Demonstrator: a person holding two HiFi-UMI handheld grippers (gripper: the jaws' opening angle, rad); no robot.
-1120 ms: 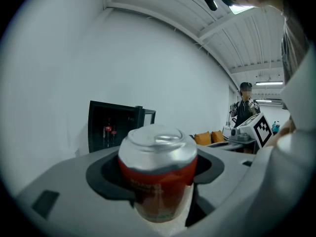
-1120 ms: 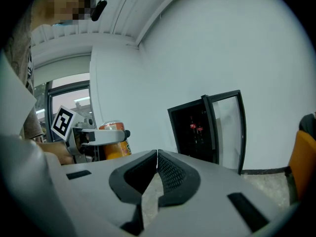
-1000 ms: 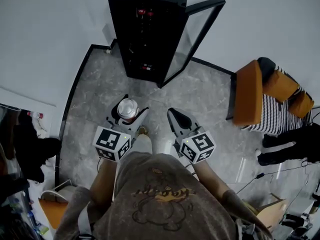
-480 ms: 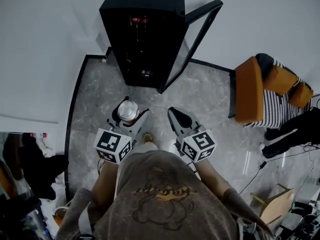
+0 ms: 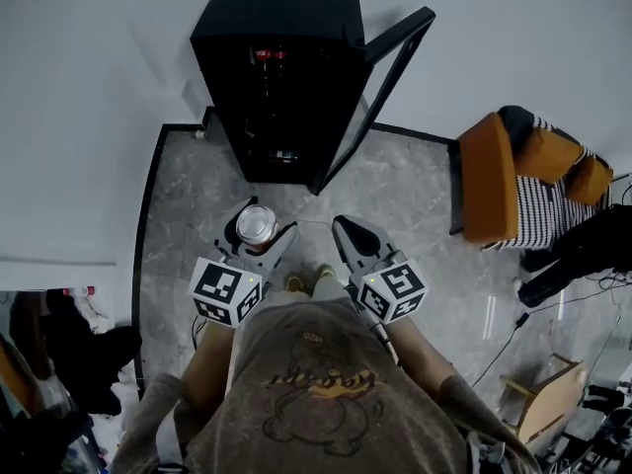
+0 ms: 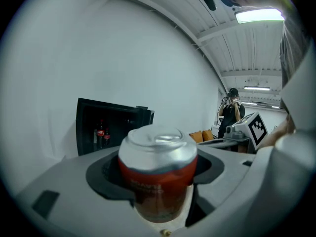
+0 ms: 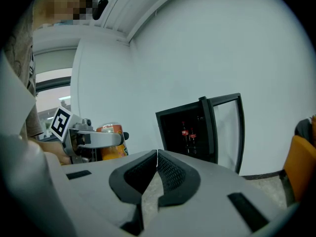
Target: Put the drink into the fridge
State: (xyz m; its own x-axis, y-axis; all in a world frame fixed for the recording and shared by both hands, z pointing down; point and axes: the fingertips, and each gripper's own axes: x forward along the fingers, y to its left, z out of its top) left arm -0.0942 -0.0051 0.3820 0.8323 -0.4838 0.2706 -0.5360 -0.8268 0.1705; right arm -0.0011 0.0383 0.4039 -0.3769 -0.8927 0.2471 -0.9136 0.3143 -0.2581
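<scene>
Currently on record, item by item.

- Left gripper [image 5: 259,229]: the jaws stand wide and are clamped on either side of the drink can [image 6: 158,168]. The can sits upright between the dark pads [image 6: 106,176], silver lid up and red body below.
- Right gripper [image 7: 157,166]: the jaws are brought together with the tips touching and nothing between them (it is carried beside the left one, with a gap between the two).
- Fridge [image 5: 276,77]: black, standing against the white wall [image 5: 89,117] ahead of both grippers and well apart from the can. Its glass door [image 5: 383,85] is swung open to the right.
- Bottles [image 7: 184,131]: two, red-labelled, upright on a shelf inside the fridge.
- Floor [image 5: 405,191]: grey stone.
- Orange chair [image 5: 509,176]: at the right, with a striped cloth [image 5: 551,223] on it.
</scene>
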